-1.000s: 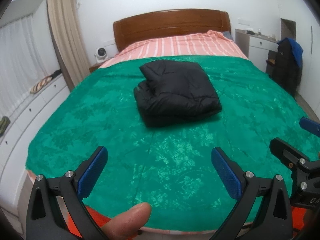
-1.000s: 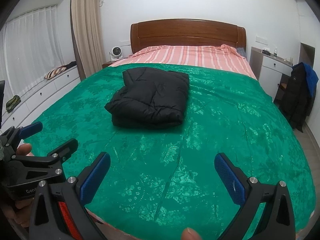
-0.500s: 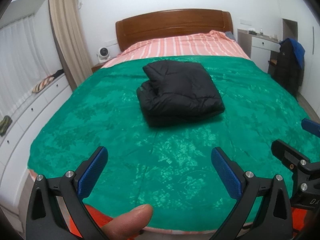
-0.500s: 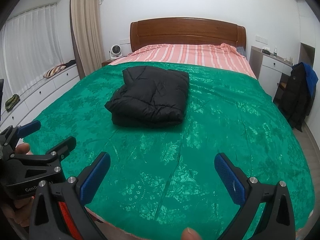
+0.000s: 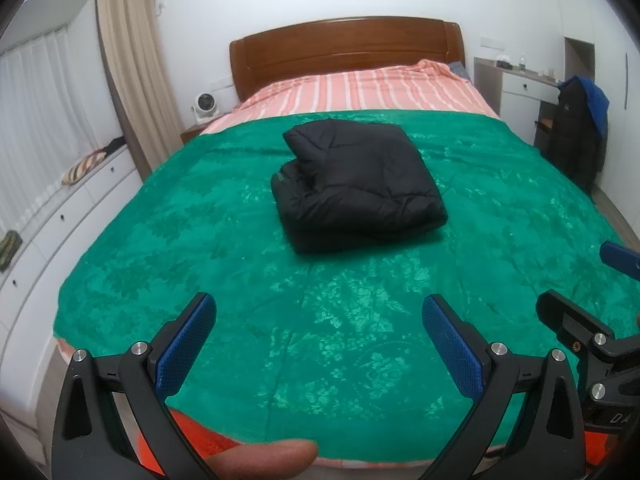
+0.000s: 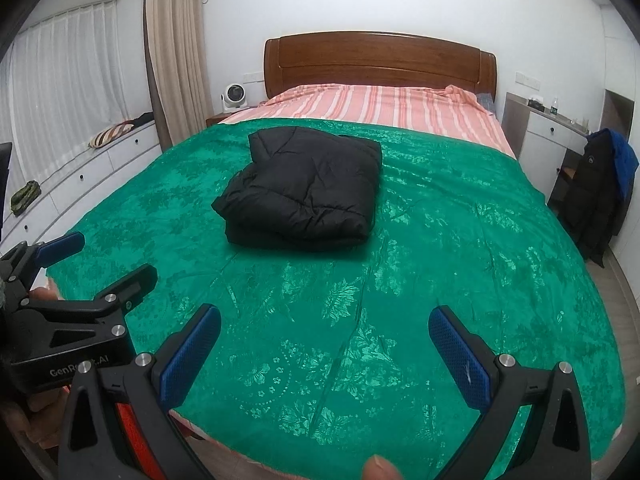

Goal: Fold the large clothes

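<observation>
A black puffy jacket (image 5: 356,188) lies folded in a compact bundle on the green bedspread (image 5: 200,240), around the middle of the bed; it also shows in the right wrist view (image 6: 304,196). My left gripper (image 5: 320,344) is open and empty, held back over the foot of the bed, well short of the jacket. My right gripper (image 6: 324,352) is open and empty too, beside the left one. Each gripper shows at the edge of the other's view.
A wooden headboard (image 6: 376,60) and striped pink sheet (image 6: 380,104) lie beyond the spread. White drawers (image 6: 100,168) run along the left wall. A desk (image 5: 524,84) and a chair draped with dark coats (image 6: 600,188) stand at the right.
Both grippers have drawn back slightly from the bed; the jacket looks a little farther off. The jacket itself has not moved, and the jaws stay open.
</observation>
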